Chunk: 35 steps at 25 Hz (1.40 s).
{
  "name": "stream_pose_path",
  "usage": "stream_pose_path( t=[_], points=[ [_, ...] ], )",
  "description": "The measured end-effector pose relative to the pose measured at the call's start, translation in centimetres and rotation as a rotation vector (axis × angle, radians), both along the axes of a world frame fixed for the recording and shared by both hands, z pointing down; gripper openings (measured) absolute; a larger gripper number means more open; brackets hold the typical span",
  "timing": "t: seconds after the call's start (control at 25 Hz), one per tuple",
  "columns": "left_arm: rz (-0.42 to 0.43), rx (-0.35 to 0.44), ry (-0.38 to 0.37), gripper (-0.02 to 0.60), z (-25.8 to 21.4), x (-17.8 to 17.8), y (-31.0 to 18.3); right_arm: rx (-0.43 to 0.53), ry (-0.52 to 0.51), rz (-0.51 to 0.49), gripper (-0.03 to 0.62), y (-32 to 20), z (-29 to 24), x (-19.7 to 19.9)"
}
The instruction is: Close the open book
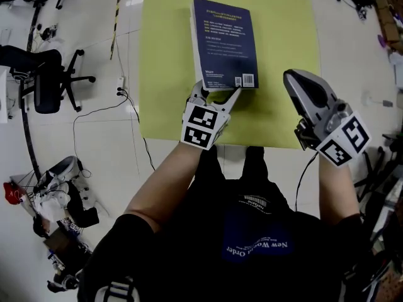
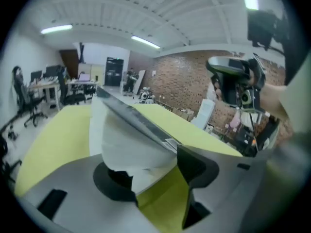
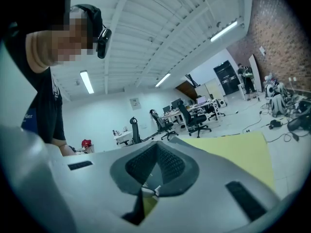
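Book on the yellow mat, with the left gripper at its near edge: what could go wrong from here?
In the left gripper view the cover stands lifted off the pages, so it may fall back open. The left gripper's open jaws straddle the book's near edge, so pulling away could snag or crease pages.

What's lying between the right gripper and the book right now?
Nothing but bare yellow mat. The head view shows an empty stretch of it between the right gripper and the book.
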<state>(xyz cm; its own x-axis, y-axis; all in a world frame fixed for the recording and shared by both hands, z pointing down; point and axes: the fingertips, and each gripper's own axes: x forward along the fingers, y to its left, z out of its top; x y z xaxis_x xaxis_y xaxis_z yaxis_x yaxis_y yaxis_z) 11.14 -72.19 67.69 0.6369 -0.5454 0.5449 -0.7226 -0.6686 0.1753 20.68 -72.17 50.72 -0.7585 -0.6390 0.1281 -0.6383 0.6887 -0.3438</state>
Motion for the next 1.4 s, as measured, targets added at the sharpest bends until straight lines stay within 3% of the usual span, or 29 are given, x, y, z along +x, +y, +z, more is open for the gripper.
stream_pose_path(
  t=[0.08, 0.28, 0.44, 0.64, 0.84, 1.0, 1.32, 1.4],
  points=[
    [-0.068, -0.108, 0.078, 0.268, 0.8, -1.8, -0.2, -0.012, 0.010, -0.019, -0.015, -0.3, 0.1, -1.7],
    [-0.206, -0.286, 0.210, 0.273, 1.9, -4.8, 0.2, -0.044, 0.018, -0.057, -0.015, -1.3, 1.3, -5.0],
    [-0.292, -0.333, 0.279, 0.272, 1.9, -8.4, 0.9, -0.053, 0.022, -0.086, -0.015, -1.8, 2.1, -7.4],
    [-0.357, -0.203, 0.275, 0.272, -1.9, -14.8, -0.1, -0.069, 0.023, -0.103, -0.015, -2.0, 1.6, -9.2],
    [-0.303, -0.043, 0.258, 0.272, -9.6, -18.1, 0.0, -0.036, 0.036, -0.098, -0.015, -1.5, -2.3, -8.8],
    [-0.163, 0.133, 0.305, 0.272, -18.8, -16.5, 0.8, 0.035, 0.050, -0.072, -0.015, -0.6, -8.0, -6.5],
    [0.042, 0.341, 0.407, 0.268, -32.4, -11.6, 4.7, 0.117, 0.108, -0.016, -0.015, 3.9, -15.5, -1.4],
    [0.074, 0.374, 0.423, 0.193, -33.9, -10.6, 5.4, 0.131, 0.121, 0.022, -0.015, 4.4, -16.0, -0.1]
  ],
)
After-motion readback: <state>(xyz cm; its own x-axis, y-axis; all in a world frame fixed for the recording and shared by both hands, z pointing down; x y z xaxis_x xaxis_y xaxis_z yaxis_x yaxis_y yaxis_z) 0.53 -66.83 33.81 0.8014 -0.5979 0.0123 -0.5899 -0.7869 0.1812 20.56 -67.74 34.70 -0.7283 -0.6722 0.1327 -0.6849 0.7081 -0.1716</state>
